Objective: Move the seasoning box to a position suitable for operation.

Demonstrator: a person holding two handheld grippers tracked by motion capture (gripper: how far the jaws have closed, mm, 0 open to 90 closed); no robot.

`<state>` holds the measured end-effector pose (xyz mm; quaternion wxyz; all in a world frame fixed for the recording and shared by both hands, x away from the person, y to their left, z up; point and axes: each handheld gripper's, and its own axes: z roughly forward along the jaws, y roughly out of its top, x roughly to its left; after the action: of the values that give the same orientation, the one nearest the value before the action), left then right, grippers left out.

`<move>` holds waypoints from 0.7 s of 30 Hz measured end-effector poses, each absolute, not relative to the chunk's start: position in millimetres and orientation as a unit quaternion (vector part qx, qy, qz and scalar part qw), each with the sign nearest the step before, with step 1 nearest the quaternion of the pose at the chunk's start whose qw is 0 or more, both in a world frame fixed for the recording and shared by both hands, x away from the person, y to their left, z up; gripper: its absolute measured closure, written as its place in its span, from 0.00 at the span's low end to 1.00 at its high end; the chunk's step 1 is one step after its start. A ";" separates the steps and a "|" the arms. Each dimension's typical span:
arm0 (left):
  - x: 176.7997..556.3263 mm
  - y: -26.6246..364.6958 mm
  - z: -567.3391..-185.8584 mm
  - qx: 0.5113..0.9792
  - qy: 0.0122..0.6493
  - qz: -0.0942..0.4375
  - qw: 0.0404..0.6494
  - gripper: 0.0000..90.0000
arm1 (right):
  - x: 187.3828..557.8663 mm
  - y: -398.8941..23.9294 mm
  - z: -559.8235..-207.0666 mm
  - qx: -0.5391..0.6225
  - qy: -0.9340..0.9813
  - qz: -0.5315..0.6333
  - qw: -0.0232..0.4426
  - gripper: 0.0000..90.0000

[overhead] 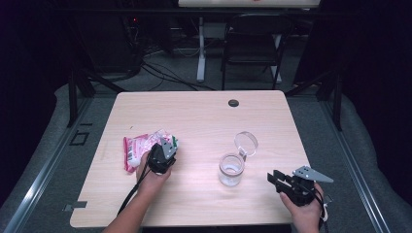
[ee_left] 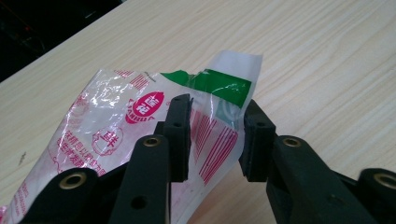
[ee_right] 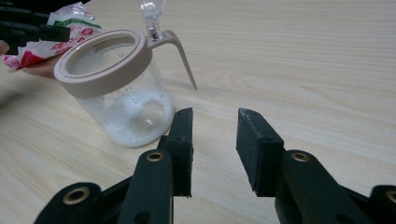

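Note:
A pink and white plastic bag (overhead: 136, 148) with a green torn top lies at the table's left. My left gripper (overhead: 167, 143) is over its right end. In the left gripper view the bag's torn corner (ee_left: 219, 93) stands between the pads of the left gripper (ee_left: 217, 126), which are well apart and not pinching the film. A clear jar (overhead: 230, 169) with a beige rim and some white grains at its bottom stands mid-table, its clear lid (overhead: 245, 142) flipped up. My right gripper (overhead: 274, 180) is open and empty to the jar's right; the jar (ee_right: 121, 88) is left of the right gripper (ee_right: 215, 126).
The wooden table (overhead: 194, 111) has a dark cable grommet (overhead: 233, 103) near its far edge. A black folding chair (overhead: 255, 43) and loose cables stand beyond the table. The person's other hand and the bag (ee_right: 60, 28) show behind the jar.

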<state>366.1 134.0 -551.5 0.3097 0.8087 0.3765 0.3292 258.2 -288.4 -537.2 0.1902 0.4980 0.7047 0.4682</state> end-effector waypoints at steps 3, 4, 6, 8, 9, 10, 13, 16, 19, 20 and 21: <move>367.4 136.4 -549.6 0.808 0.385 0.320 0.311 0.85 | 258.3 -288.3 -537.4 0.498 0.705 0.468 0.190 0.74; 367.4 136.4 -549.6 0.808 0.385 0.320 0.311 0.86 | 258.3 -288.3 -537.4 0.498 0.705 0.468 0.190 0.74; 366.0 139.8 -545.6 0.803 0.395 0.314 0.317 0.88 | 258.2 -288.4 -537.3 0.498 0.705 0.468 0.191 0.74; 366.4 141.7 -544.8 0.801 0.398 0.311 0.323 0.89 | 258.4 -288.5 -537.4 0.498 0.704 0.468 0.191 0.73; 367.4 145.2 -543.7 0.795 0.408 0.299 0.336 0.89 | 258.6 -288.8 -537.5 0.498 0.705 0.466 0.192 0.73; 367.4 145.2 -543.7 0.795 0.408 0.299 0.336 0.90 | 258.6 -288.8 -537.5 0.498 0.705 0.466 0.192 0.73; 367.8 148.9 -541.7 0.791 0.413 0.290 0.346 0.90 | 258.9 -288.0 -537.8 0.496 0.708 0.466 0.191 0.73; 367.6 150.1 -540.5 0.790 0.413 0.291 0.347 0.91 | 258.8 -287.8 -537.8 0.496 0.708 0.466 0.191 0.73; 366.7 152.7 -537.2 0.786 0.415 0.292 0.352 0.93 | 259.0 -288.3 -537.9 0.497 0.707 0.466 0.191 0.72; 366.4 154.1 -535.7 0.786 0.415 0.289 0.354 0.94 | 259.0 -288.3 -537.9 0.497 0.707 0.466 0.191 0.72; 366.4 154.1 -535.7 0.786 0.415 0.289 0.354 0.95 | 259.0 -288.3 -537.9 0.497 0.707 0.466 0.191 0.72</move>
<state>366.4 154.1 -535.7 0.3543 0.7864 0.4153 0.2890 259.0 -288.3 -537.9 0.1906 0.4969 0.7069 0.4659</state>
